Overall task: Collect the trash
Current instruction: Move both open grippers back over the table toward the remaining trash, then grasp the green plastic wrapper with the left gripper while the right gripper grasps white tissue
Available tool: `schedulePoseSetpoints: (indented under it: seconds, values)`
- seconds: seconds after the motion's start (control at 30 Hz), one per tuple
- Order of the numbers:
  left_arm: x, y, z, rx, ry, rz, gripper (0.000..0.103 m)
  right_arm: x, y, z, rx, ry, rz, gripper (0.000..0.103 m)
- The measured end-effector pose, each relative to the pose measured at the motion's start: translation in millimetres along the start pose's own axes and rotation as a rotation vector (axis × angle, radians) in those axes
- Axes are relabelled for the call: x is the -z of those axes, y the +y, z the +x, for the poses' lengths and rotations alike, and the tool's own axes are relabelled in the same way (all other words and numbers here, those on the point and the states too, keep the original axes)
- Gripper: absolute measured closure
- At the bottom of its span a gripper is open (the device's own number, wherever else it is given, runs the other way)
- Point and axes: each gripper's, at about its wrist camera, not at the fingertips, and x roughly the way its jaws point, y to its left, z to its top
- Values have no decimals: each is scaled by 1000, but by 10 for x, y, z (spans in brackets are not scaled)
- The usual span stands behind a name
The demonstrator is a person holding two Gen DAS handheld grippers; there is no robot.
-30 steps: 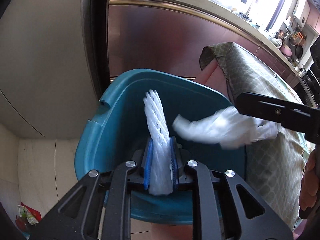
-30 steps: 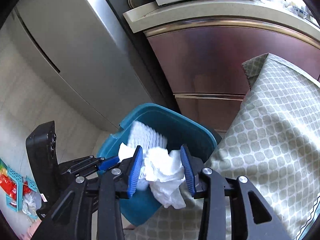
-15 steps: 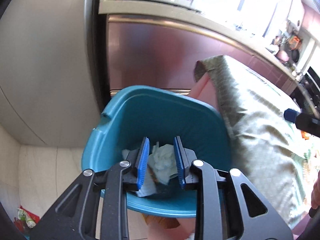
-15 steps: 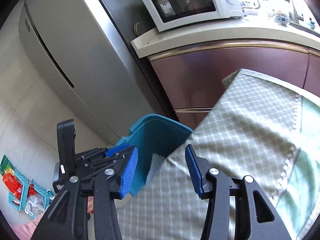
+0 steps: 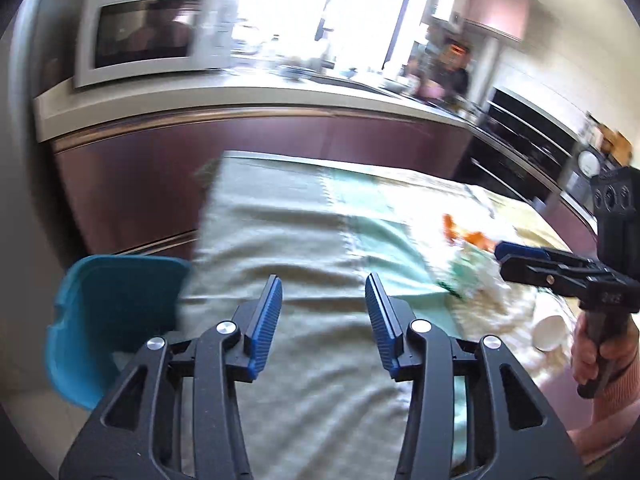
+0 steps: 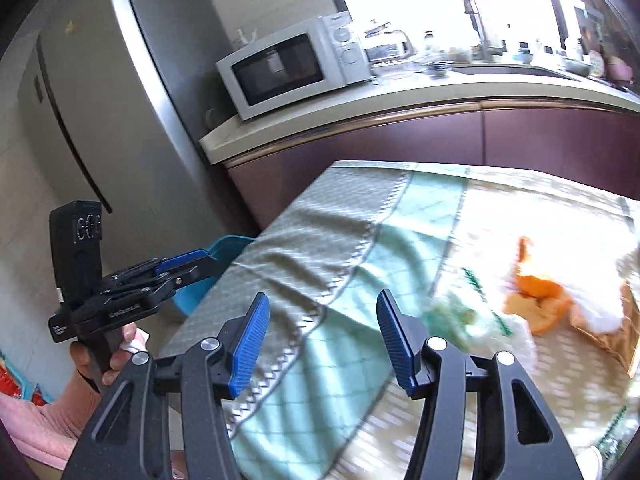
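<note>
My left gripper [image 5: 323, 306] is open and empty above the cloth-covered table [image 5: 304, 248]. My right gripper [image 6: 322, 328] is open and empty over the table's left part [image 6: 340, 240]. The teal trash bin [image 5: 108, 312] stands beside the table's left end; its rim shows in the right wrist view [image 6: 228, 245]. Orange peel [image 6: 538, 300] lies on the cloth with a crumpled green-printed plastic wrapper [image 6: 468, 316] and a white tissue [image 6: 600, 292]. In the left wrist view the peel [image 5: 466, 234] and wrapper [image 5: 476, 276] lie just ahead of the right gripper's fingers [image 5: 520, 250].
A white cup [image 5: 550, 332] lies on its side near the table's right edge. A counter with a microwave [image 6: 288, 66] and maroon cabinets [image 5: 240, 152] runs behind the table. A tall grey fridge [image 6: 120, 92] stands left of it.
Both grippers let go of their white trash over the bin, then swung up and right. They now point at the table, with jaws opened wider.
</note>
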Motion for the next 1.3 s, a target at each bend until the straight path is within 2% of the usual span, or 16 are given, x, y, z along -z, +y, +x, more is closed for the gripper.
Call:
schedulePoseSetpoints:
  seconds: [0.17, 0.3, 0.5, 0.77, 0.83, 0.9, 1.0, 1.07, 1.13, 1.2, 1.23, 1.3]
  values:
    - [-11, -554, 284, 90, 54, 72, 57, 101, -435, -180, 156, -3, 63, 48]
    - [-13, -863, 471, 127, 86, 106, 54, 150, -672, -145, 211, 32, 91, 48]
    - [-35, -1179, 848, 130, 129, 170, 48, 201, -762, 37, 228, 99, 87, 48]
    - [-33, -1353, 1258, 129, 205, 207, 47, 209, -733, 185, 255, 154, 75, 48]
    - [-22, -1357, 1344, 133, 228, 203, 49, 211, -728, 218, 258, 169, 73, 48]
    - [-18, -1364, 1435, 133, 260, 197, 56, 210, -721, 253, 259, 181, 71, 48]
    - [-9, -1358, 1467, 146, 269, 189, 63, 208, -707, 312, 268, 200, 69, 48]
    - [-5, -1346, 1468, 155, 271, 177, 64, 209, -706, 351, 270, 212, 74, 48]
    - [-2, -1324, 1456, 161, 271, 167, 66, 214, -703, 383, 275, 224, 78, 52]
    - [4, -1301, 1422, 170, 268, 158, 66, 229, -707, 405, 278, 237, 82, 67]
    - [8, -1299, 1397, 175, 263, 153, 67, 242, -714, 414, 283, 243, 84, 71]
    - [8, -1270, 1347, 187, 253, 136, 67, 263, -737, 414, 287, 248, 92, 88]
